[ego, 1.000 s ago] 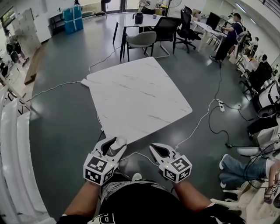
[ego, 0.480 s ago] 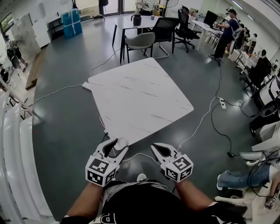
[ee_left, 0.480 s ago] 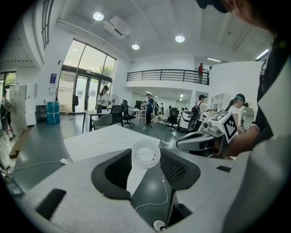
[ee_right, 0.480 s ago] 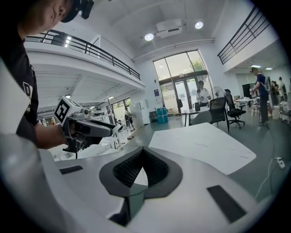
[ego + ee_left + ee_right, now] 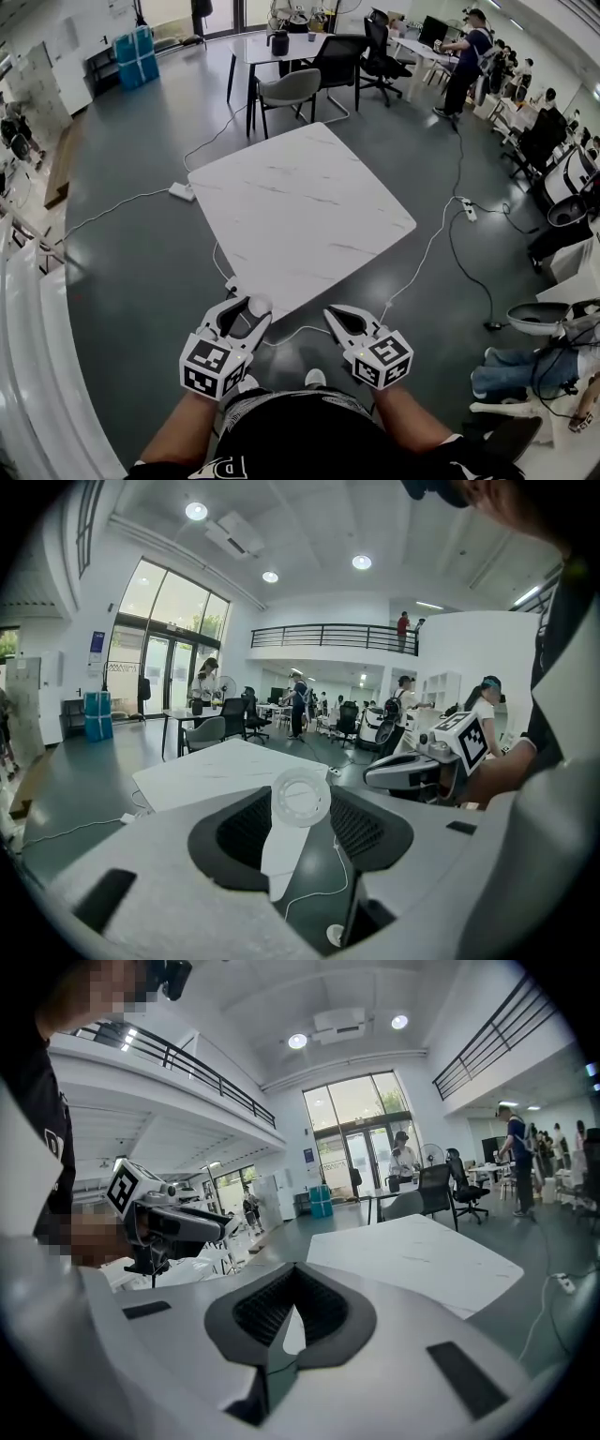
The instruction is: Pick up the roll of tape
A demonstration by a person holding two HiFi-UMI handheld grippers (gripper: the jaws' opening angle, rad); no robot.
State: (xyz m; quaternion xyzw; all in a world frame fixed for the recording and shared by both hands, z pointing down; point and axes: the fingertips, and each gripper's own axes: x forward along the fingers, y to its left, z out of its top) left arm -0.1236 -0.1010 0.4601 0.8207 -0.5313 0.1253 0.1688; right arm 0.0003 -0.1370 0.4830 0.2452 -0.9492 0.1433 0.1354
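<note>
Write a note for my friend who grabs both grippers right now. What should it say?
Left hand-held gripper: shut on the white roll of tape, held upright between the jaws.
Right hand-held gripper: shut, with nothing in it.
Both hang in the air just off the near corner of the white table.
Done: the roll is off the table and lifted.
Left: probably nothing but holding a firm grip so the roll does not slip.

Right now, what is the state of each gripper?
Left gripper: closed on the roll of tape.
Right gripper: closed, holding nothing.
</note>
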